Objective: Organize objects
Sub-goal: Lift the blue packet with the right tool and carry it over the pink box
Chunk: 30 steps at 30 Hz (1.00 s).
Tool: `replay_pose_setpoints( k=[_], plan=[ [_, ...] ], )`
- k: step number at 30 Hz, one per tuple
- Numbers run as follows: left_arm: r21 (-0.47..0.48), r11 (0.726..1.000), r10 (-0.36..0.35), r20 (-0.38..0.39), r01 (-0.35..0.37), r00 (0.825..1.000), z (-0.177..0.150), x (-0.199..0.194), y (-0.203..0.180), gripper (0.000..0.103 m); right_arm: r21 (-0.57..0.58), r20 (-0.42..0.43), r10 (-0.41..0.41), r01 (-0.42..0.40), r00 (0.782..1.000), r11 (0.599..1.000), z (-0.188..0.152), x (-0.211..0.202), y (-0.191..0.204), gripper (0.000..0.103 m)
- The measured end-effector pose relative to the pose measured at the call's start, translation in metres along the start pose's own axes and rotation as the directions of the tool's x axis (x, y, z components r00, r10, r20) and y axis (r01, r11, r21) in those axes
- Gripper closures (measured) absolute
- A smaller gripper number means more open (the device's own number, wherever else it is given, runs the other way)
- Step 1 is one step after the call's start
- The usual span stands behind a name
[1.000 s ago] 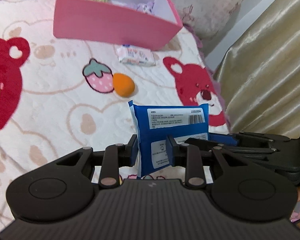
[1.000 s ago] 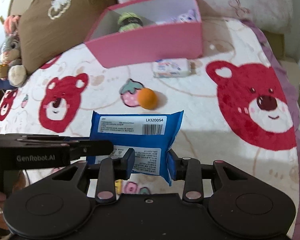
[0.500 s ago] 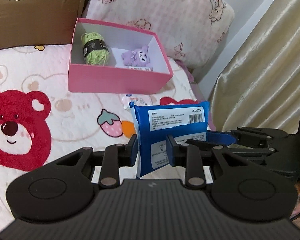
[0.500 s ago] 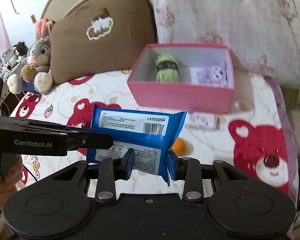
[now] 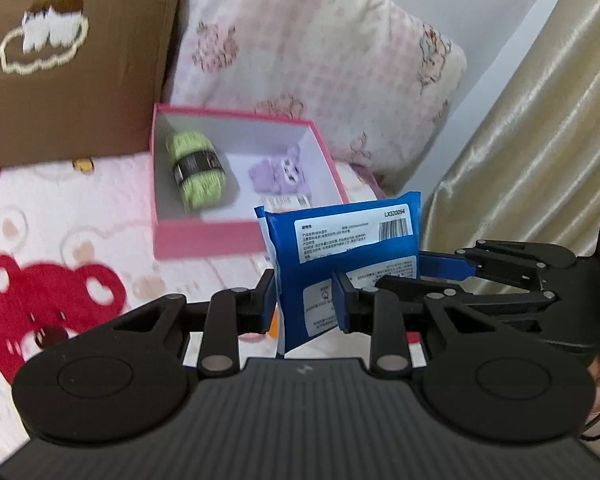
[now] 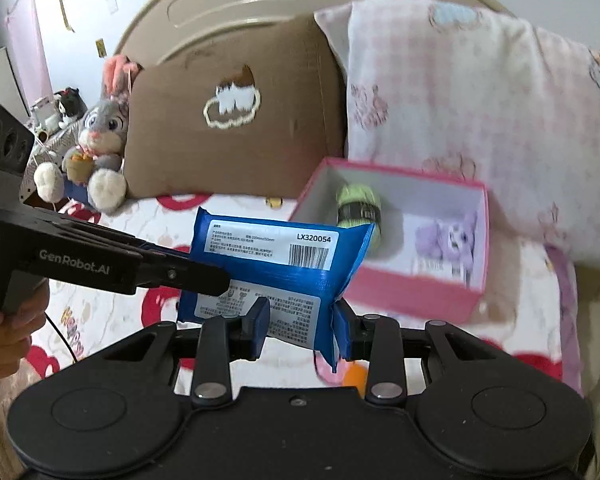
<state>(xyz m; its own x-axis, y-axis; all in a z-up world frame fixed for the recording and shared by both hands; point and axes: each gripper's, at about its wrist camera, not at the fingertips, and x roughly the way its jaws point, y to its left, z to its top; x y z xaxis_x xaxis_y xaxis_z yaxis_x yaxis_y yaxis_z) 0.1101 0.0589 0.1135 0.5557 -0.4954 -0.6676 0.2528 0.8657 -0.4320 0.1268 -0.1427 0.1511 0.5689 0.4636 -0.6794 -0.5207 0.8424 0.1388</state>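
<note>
Bedspread, bear-print (image 5: pixel 52 216); pink box (image 6: pixel 416 296) as landmark. Blue packet (image 6: pixel 276 268): held aloft just before box, left gripper (image 5: pixel 304 300) and right gripper (image 6: pixel 302 322) each clenched on an end. Likely soft, light, slick film; grip the padded ends.

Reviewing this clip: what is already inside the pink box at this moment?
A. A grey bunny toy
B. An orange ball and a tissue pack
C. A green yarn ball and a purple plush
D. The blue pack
C: the pink box holds a green yarn ball and a purple plush; the blue pack is outside it, gripped by both the left hand-held gripper and the right hand-held gripper.
</note>
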Motion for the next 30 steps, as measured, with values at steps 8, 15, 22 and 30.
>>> replay_pose_setpoints(
  k=[8,15,22,30],
  plan=[
    [0.019,0.999,0.042,0.021,-0.042,0.999,0.048,0.046,0.017,0.076,0.028,0.028,-0.026,0.025,0.999,0.999,0.035,0.048,-0.031,0.068],
    [-0.013,0.999,0.052,-0.022,-0.053,0.998,0.074,0.104,0.046,0.076,0.037,-0.032,-0.038,0.039,0.999,0.999,0.052,0.104,-0.058,0.068],
    [-0.013,0.995,0.099,-0.069,-0.100,0.993,0.078,0.163,0.068,0.075,0.086,-0.081,-0.037,0.044,0.996,0.995,0.049,0.159,-0.090,0.068],
    [0.000,0.990,0.141,-0.130,-0.142,0.981,0.076,0.222,0.088,0.075,0.149,-0.137,-0.036,0.056,0.990,0.987,0.032,0.214,-0.119,0.068]
  ],
)
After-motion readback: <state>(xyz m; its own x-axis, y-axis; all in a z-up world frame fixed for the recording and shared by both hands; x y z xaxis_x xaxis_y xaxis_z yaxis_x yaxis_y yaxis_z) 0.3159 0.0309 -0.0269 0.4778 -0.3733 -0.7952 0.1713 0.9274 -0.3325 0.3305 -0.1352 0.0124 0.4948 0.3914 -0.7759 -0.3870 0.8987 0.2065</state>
